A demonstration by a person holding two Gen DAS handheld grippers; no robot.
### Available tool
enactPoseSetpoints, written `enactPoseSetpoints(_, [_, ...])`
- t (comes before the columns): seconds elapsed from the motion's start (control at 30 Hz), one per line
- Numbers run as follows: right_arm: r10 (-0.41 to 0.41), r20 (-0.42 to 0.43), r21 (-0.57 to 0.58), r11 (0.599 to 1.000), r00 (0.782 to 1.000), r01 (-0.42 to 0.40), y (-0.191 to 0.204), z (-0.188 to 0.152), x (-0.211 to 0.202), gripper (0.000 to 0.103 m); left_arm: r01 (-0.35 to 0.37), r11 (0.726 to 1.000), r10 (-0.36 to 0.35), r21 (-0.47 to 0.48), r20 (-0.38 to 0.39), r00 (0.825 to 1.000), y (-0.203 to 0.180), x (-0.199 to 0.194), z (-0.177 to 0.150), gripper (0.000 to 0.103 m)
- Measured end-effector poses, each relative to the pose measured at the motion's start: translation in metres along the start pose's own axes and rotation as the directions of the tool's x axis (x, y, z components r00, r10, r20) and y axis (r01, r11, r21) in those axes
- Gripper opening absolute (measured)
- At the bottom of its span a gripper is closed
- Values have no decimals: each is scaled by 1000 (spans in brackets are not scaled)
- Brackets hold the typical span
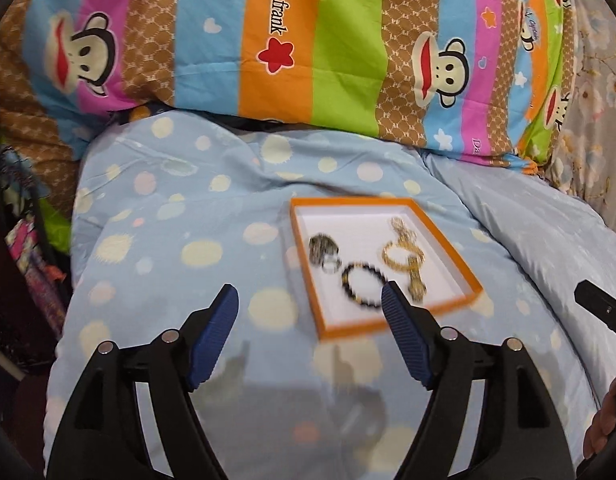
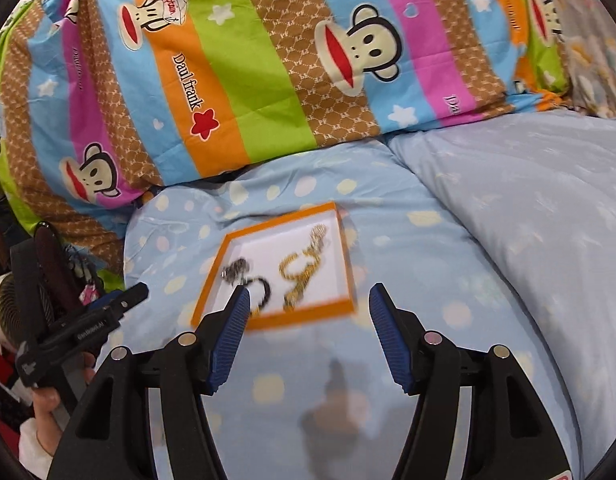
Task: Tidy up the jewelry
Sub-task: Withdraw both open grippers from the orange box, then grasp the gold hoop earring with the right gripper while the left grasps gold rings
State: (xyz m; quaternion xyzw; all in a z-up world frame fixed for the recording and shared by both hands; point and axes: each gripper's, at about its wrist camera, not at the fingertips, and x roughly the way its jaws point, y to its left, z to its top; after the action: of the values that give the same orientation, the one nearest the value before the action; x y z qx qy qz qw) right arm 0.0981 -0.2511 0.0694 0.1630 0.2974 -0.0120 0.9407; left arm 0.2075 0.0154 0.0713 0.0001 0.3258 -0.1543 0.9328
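The jewelry sat in a shallow orange-rimmed tray (image 1: pixel 444 248) w/ a white floor, lying on a light blue polka-dot quilt (image 1: pixel 168 248) on the bed. Inside the tray: a dark silvery ring cluster (image 1: pixel 324 254) at the left, a black beaded bracelet (image 1: pixel 364 286) just beside it toward the near edge, and a gold chain bracelet (image 1: pixel 400 258) on the right w/ a paler chain piece (image 1: pixel 402 227) behind it toward the far corner. The pieces were motion-blurred, so whether the ring cluster touched the black bracelet couldn't be told.

The left gripper (image 1: pixel 310 304) hung above the quilt near the tray's near-left corner, blue ribbed pads spread wide, nothing between them; in its own view the right pad overlapped the tray edge. The right gripper (image 2: pixel 308 304) was also spread wide and empty, near the tray's near edge, its left pad in front of the black bracelet in the right wrist view.

In the right wrist view the person's hand (image 2: pixel 48 404) held the left gripper's handle at the lower left. Behind the quilt lay a striped cartoon-monkey pillow (image 1: pixel 268 40) in blue, pink, orange, green & brown. A plainer pale blue quilt (image 2: pixel 528 200) lay to the right, touching the dotted one
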Motion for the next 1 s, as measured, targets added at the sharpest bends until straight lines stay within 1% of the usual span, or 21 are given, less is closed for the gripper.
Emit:
enactPoseSetpoints(0.07, [-39,-12,-20,999,999,39,-1,-25,-18,62,-16,1000,16,12,-17,1000,-1,-19,-22,73])
enactPoseSetpoints(0.17, [-90,-56,-45,995,994,88,-4,-63,-31,62,-28,999,30,28,-50,998,-5,-35,-54,74])
enactPoseSetpoints(0.3, [-154,-125,-80,986,980,145,-7,-104,-31,62,-14,999,18,48,-97,995,-15,-45,-95,74])
enactPoseSetpoints(0.37, [-159,-159,-83,986,974,148,-8,-116,-27,62,-24,998,30,56,-109,994,-20,-48,-113,74])
enactPoseSetpoints(0.47, [-170,-155,-105,982,973,155,-5,-117,-26,62,-18,999,23,36,-134,991,-21,-47,-127,74])
enactPoseSetpoints(0.63, [-166,-164,-96,984,972,152,-4,-116,-20,60,-16,1000,14,-13,-142,990,-15,-48,-134,74])
enactPoseSetpoints(0.7, [-164,-163,-89,985,973,151,-4,-115,-19,56,-18,998,10,-57,-138,990,-6,-49,-135,74])
enactPoseSetpoints(0.77, [-156,-169,-91,986,973,143,-2,-116,-19,47,-16,993,0,-113,-141,990,4,-48,-136,74])
enactPoseSetpoints(0.8, [-155,-170,-92,986,973,142,-1,-116,-18,45,-16,990,-4,-139,-143,990,9,-48,-136,74])
enactPoseSetpoints(0.87, [-142,-178,-89,988,974,128,0,-117,-17,36,-12,983,-15,-184,-145,989,18,-47,-137,74])
enactPoseSetpoints(0.93, [-144,-192,-87,988,971,130,1,-117,-14,35,-9,978,-22,-209,-146,989,23,-47,-137,74])
enactPoseSetpoints(1.0, [-143,-202,-80,988,969,129,0,-117,-11,34,-1,978,-31,-207,-149,988,22,-46,-138,74])
